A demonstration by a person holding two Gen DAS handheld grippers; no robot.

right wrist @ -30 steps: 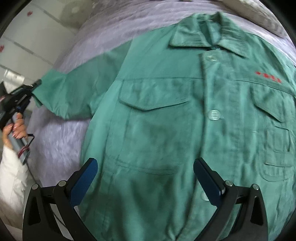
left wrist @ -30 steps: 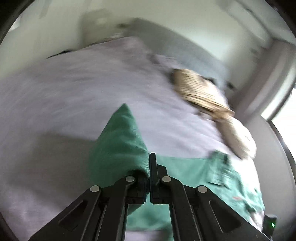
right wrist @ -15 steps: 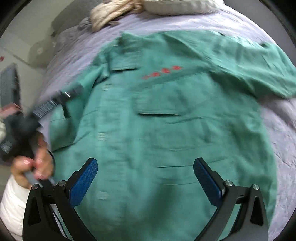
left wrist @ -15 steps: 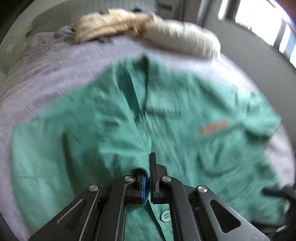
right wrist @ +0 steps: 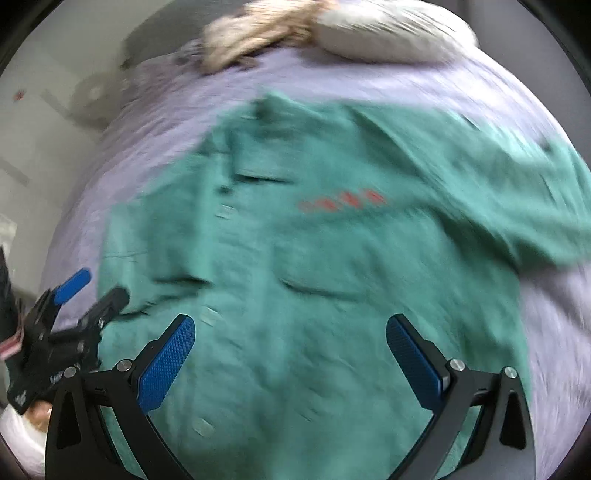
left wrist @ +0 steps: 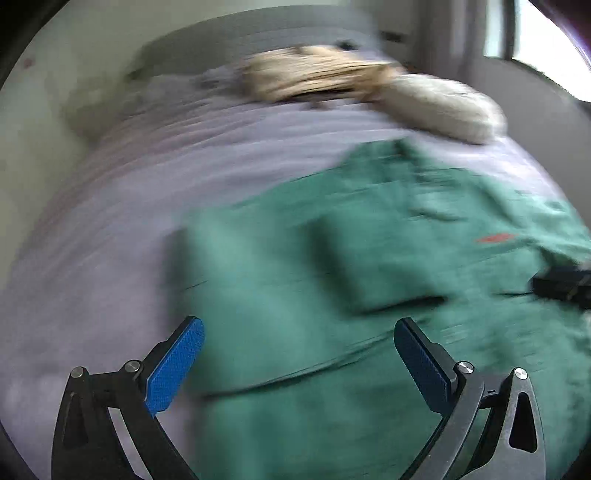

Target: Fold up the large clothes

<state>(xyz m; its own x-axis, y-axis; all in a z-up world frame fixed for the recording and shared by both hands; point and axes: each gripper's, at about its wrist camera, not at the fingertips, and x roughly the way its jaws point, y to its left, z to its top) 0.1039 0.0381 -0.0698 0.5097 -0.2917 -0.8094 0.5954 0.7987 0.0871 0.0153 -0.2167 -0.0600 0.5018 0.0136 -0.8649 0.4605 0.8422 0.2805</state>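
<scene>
- Green shirt [right wrist: 314, 266]: spread front-up on a lilac bedsheet [left wrist: 110, 206], filling the centre and lower half of both wrist views; collar toward the top of the frame, red lettering [right wrist: 341, 201] right of centre.
- Left gripper [left wrist: 299, 350]: jaws have just been opening and stand wide apart, nothing pressed between them; the shirt's left edge lies below, its sleeve apparently folded onto the chest, though blur obscures this.
- Right gripper [right wrist: 290, 350]: jaws wide apart above the shirt's lower front, holding nothing.
- Pillow [right wrist: 391, 35]: top of frame.
</scene>
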